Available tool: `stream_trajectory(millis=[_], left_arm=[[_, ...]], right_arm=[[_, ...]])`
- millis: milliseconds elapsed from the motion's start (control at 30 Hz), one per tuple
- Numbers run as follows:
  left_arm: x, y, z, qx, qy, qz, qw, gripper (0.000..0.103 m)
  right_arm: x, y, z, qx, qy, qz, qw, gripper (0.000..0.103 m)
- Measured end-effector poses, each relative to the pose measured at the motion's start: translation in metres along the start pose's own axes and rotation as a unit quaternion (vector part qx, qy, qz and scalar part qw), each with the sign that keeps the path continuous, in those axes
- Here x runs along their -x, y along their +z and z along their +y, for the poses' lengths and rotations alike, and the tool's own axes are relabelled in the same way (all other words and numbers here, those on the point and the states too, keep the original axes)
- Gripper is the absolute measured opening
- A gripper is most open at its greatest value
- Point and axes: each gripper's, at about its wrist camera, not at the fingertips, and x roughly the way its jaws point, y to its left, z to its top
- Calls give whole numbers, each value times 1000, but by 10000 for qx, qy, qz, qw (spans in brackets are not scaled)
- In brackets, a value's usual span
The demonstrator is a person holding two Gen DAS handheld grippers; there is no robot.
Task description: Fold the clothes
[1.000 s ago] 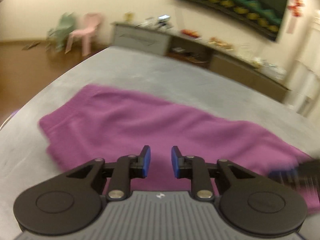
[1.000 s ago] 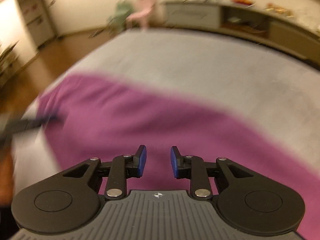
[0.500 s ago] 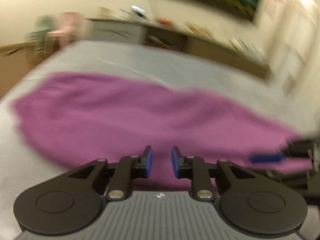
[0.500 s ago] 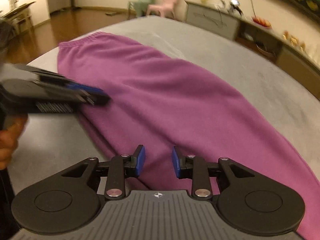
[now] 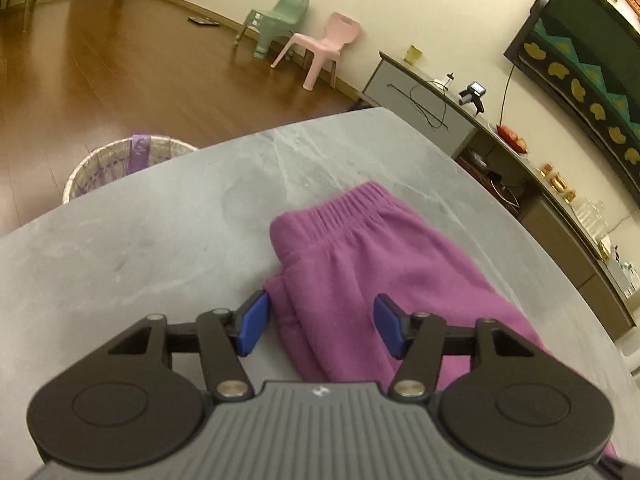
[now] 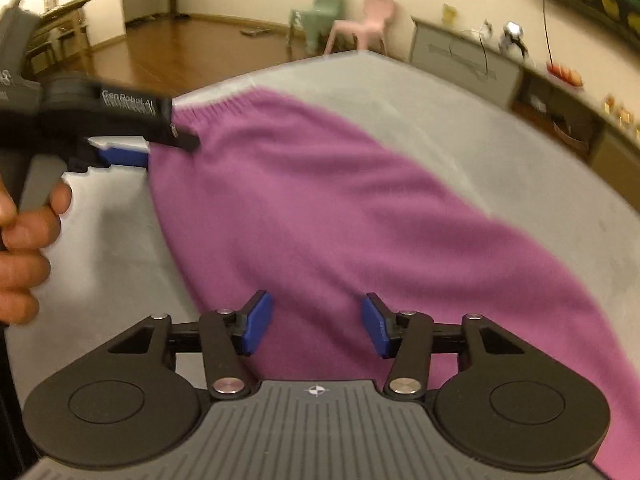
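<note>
With both sets of fingers spread wide and nothing between them, the step in hand looks like the approach for a grasp ahead of a fold. At the bottom of the left wrist view, the left gripper point(image 5: 322, 322) straddles the near edge of the purple trousers point(image 5: 372, 276), its left pad at the fabric's rim where two layers overlap. In the right wrist view the right gripper point(image 6: 316, 326) hovers low over the same garment further along the leg, jaws equally wide; whether its pads touch the cloth I cannot tell.

The trousers lie flat on the grey table point(image 5: 160, 220), running from lower right to centre, with the ribbed waistband point(image 5: 348, 208) at the far end. My reading is that each gripper must next close on the near edge and carry it across (a pinch that catches both layers would keep the fold tidy).

Nothing rests on the cloth itself. The left tool and the hand point(image 6: 24, 232) holding it fill the left of the right wrist view, close to the waistband. Beyond the table, upper left, a wicker basket point(image 5: 104, 160) stands on the wooden floor; further off are a green chair point(image 5: 280, 20), a pink chair point(image 5: 324, 46) and a long sideboard point(image 5: 420, 92) along the wall.
</note>
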Motion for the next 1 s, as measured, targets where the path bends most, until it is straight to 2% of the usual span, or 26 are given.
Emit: stream_trajectory(millis=[33,133,300,333,400,467,500,600,633,667,700,733,767,800,867,900,933,967,1000], left_arm=[[-1,-1,4,101,5,-9,9999,24],[5,0,10,347,-96,-96,9993,13],[22,-1,7,233,-310,-358,9986,11],[25,-2,6,199,-343,-411,9984,11],[31,-6,-7,-105,-316,-559,9979,10],[39,-15,-26,-554,-323,-764,9950,10],[43,-24,-40,-939,-282,-903,9911,10],[55,-51,-80,-2071,-169,-1253,9701,10],[57,-61,-93,-2436,-141,-1333,9606,10],[59,-71,-105,-2791,-113,-1408,9498,10],[59,-80,-114,-3039,-104,-1457,9414,10],[60,-87,-120,-3207,-92,-1502,9352,10],[60,-93,-125,-3369,-81,-1544,9288,10],[60,-96,-127,-3458,-84,-1571,9250,10],[61,-102,-131,-3616,-72,-1600,9185,10],[61,-105,-132,-3686,-58,-1603,9156,10],[60,-107,-132,-3754,-36,-1598,9130,10],[60,-108,-131,-3814,5,-1616,9102,10],[61,-110,-131,-3876,61,-1669,9066,10]], right_arm=[[-4,-2,-2,-87,32,44,9999,53],[-8,3,-9,-278,143,105,9995,54],[-12,27,-20,-636,293,-50,9975,53],[-16,30,-21,-622,205,-14,9979,53],[-35,28,-22,-509,20,533,9973,55],[-34,36,-26,-541,51,561,9969,54],[-32,44,-31,-664,71,614,9959,54],[1,85,-38,-899,159,25,9958,58],[11,100,-35,-817,199,-120,9964,65],[18,116,-26,-610,317,-181,9975,77],[25,131,-18,-401,435,-231,9980,81],[20,141,-6,-161,544,-43,9984,91],[15,150,5,79,653,145,9977,95],[10,159,16,318,754,336,9961,95],[-20,161,36,716,581,879,9918,95],[-37,160,45,879,461,1142,9885,94],[-47,157,48,972,426,1282,9861,84],[-58,155,52,1066,391,1420,9833,54],[-68,153,56,1152,360,1547,9806,32]])
